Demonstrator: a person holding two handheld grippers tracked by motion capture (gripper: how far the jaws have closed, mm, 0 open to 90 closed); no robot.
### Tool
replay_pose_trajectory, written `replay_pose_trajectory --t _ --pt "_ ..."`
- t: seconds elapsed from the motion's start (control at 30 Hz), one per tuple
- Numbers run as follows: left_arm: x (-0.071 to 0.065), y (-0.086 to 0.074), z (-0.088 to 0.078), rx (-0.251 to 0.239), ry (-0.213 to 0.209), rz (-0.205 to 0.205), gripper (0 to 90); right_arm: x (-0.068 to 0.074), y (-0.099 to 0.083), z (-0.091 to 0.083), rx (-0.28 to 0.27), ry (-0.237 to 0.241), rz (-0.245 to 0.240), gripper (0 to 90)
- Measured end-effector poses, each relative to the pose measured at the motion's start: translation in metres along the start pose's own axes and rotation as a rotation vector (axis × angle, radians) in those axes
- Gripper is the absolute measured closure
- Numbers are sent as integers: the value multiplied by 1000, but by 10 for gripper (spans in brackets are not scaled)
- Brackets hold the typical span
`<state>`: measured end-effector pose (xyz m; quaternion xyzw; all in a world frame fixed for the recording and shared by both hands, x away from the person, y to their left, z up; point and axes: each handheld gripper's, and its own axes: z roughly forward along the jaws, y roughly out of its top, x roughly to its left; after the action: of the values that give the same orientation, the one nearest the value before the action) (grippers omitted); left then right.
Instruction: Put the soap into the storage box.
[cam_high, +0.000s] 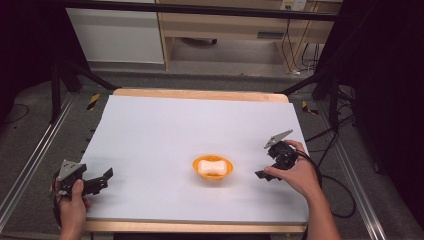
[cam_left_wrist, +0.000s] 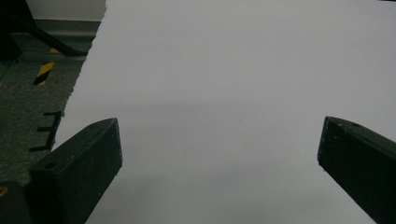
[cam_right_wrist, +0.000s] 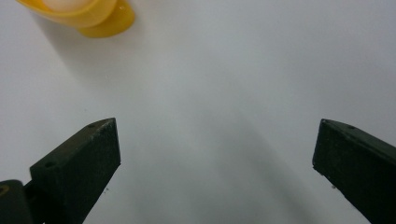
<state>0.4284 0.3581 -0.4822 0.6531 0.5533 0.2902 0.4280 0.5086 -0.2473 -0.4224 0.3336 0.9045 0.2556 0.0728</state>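
Nearest the high camera we logged two hands at the front edge of the worktop (cam_high: 165, 120), each holding a gripper. We noted the left gripper (cam_high: 102, 181) at the front left corner, its jaws spread wide with nothing between them. We noted the right gripper (cam_high: 265, 161) on the right side of the white surface, jaws likewise wide apart and empty, pointed toward the middle.

Item: one orange bowl (cam_high: 213, 167), small, round and shallow, standing upright on the white sheet slightly right of centre and toward the front. Within it we recorded a white object (cam_high: 211, 167), oblong and pinched at the waist, lying inside the rim. The bowl stood near the right gripper but apart from it, and well apart from the left one.

Surroundings: bare white surface between bowl and both grippers, with nothing in the way. Beyond the far wooden edge we listed grey floor, black frame legs, pale wooden furniture and trailing cables.

By view: the right gripper view caught the bowl's yellow-orange rim (cam_right_wrist: 88, 16) at its upper left, ahead of the jaws. The left gripper view gave plain white sheet, its ragged left edge, and a yellow-and-black striped marker (cam_left_wrist: 44, 72) on the floor.
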Motion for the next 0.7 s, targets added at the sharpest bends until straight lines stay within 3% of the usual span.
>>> replay_pose_trajectory --t 0.33,0.37,0.4,0.5,0.53,0.57,0.7 --pt "0 0 0 -1 3 3 0 -14 -44 -6 -51 -31 80 16" --pt "-1 0 0 -1 4 3 0 -13 -46 -8 -54 -35 115 16" --pt "-1 0 0 -1 4 3 0 -16 -50 -9 -64 -34 96 16" --pt "-1 0 0 0 6 4 0 -18 -61 -13 -105 -55 103 16" --pt "-1 0 0 0 6 4 0 -17 -63 -16 -102 -40 152 16" --pt "-1 0 0 0 6 4 0 -20 -69 -16 -126 -58 125 16" --pt "-1 0 0 -2 6 3 0 -22 -87 -21 -199 -78 172 22"
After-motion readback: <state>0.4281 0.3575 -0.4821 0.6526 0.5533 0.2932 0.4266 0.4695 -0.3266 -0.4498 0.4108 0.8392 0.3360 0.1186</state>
